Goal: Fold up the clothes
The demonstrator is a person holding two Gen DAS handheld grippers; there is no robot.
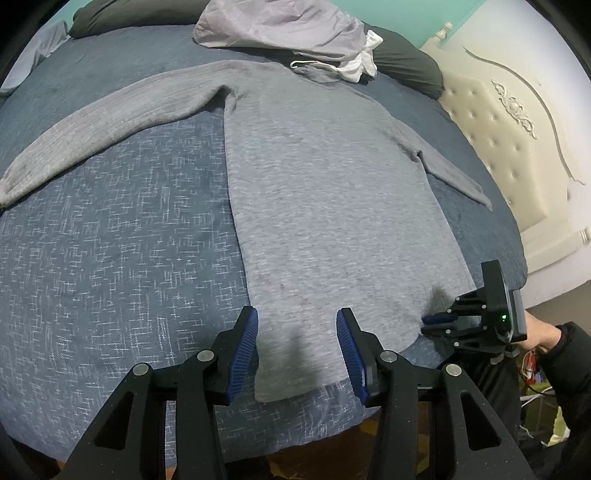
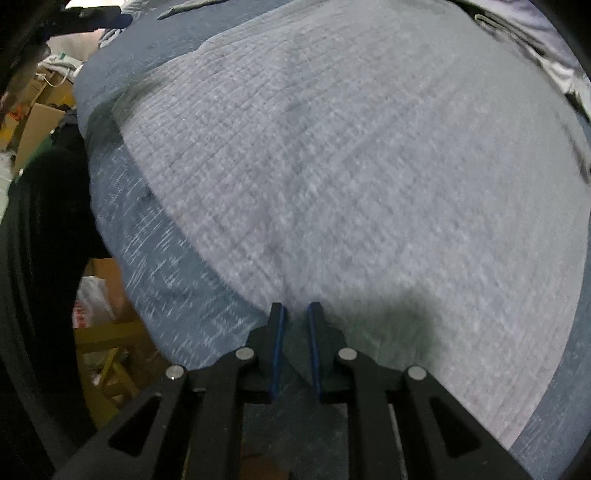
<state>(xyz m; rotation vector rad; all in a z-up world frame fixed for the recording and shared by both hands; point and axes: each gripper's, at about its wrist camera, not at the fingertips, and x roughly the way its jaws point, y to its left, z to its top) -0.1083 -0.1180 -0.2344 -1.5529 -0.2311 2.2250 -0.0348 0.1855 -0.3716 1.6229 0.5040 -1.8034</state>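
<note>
One grey sweater [image 1: 332, 192] spread flat on bed [image 1: 110, 258], hem at near edge, both sleeves out; no fold made yet. Two grippers: left gripper [image 1: 297, 350] spread over hem, gripping nothing; right gripper [image 2: 295, 332] nearly pressed together at hem corner, nothing visibly pinched. More garments [image 1: 280, 29] piled at far edge.

- Blue bedspread [image 1: 110, 240], left half of frame: bare, open passage.
- Grey sweater [image 1: 325, 206] lies flat across centre; its sleeve [image 1: 92, 125] bars the upper left.
- Heaped clothes [image 1: 288, 33] crowd the top edge.
- Headboard [image 1: 517, 140] walls the right side.
- Right gripper [image 1: 424, 321] occupies the lower-right hem corner.
</note>
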